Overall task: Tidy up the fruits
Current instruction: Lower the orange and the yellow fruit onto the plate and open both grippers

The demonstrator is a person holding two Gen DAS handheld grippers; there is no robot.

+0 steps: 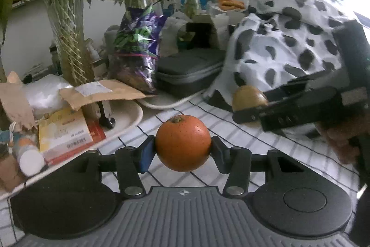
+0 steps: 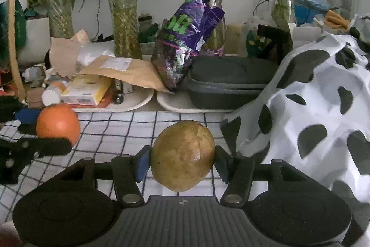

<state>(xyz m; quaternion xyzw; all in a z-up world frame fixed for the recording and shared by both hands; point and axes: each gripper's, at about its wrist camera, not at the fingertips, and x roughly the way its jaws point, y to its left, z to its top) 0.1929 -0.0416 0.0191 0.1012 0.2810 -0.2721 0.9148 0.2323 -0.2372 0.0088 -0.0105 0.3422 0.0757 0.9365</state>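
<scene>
Over the checked tablecloth [image 2: 143, 122], with the cow-print cloth [image 2: 323, 108] piled on the right, my right gripper [image 2: 182, 157] is clamped on a brownish-yellow pear [image 2: 182, 155] and my left gripper [image 1: 182, 147] is squeezing an orange [image 1: 182, 142], both lifted clear.

An orange [image 1: 183, 142] with glossy, finely pitted peel sits between matt black plastic fingers [image 1: 218, 154] faced with blue rubbery pads [image 1: 145, 155]. The yellow-brown fruit [image 2: 182, 155] shows dull, speckled, rough-looking skin. Beneath lies a soft checked tablecloth [image 2: 129, 129]; to the right, a crumpled black-spotted white cloth [image 2: 323, 108]. Far behind stand a shiny, crinkled purple foil bag [image 2: 185, 43], a matt brown paper envelope [image 2: 129, 73] and a grey fabric-covered case [image 2: 231, 82].
</scene>
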